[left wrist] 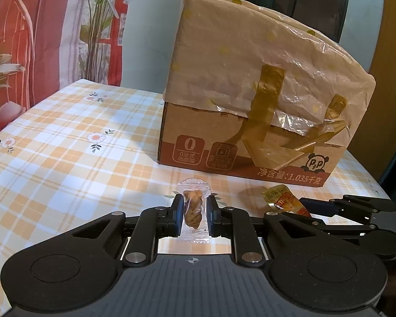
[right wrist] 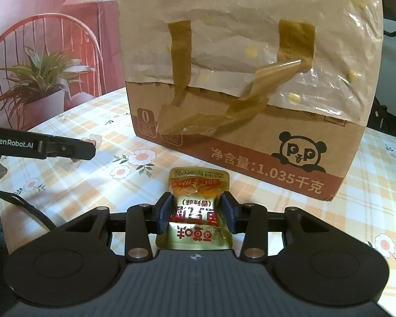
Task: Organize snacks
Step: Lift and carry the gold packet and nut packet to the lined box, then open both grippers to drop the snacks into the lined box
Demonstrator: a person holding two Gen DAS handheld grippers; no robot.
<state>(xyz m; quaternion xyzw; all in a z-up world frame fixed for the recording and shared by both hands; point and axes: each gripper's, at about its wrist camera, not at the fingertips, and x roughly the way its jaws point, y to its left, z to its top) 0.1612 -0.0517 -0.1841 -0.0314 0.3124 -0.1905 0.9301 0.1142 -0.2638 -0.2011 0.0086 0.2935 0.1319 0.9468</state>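
My left gripper (left wrist: 192,211) is shut on a clear packet with a brown twisted snack (left wrist: 192,208) standing upright between its pads. In the right wrist view my right gripper (right wrist: 196,210) is shut on a gold and red snack packet (right wrist: 196,203), its sides buckled by the pads. That gold packet (left wrist: 285,199) also shows at the right of the left wrist view, with the right gripper's fingers (left wrist: 338,206) beside it. A cardboard box (right wrist: 250,137), lined with a pale plastic bag (right wrist: 250,39) with gold handles, stands close ahead of both grippers on the checked tablecloth (left wrist: 66,158).
The left gripper's arm (right wrist: 39,146) reaches in from the left in the right wrist view. A red chair (right wrist: 39,52) and a potted plant (right wrist: 37,79) stand behind the table's far left edge. Open cloth lies to the left of the box.
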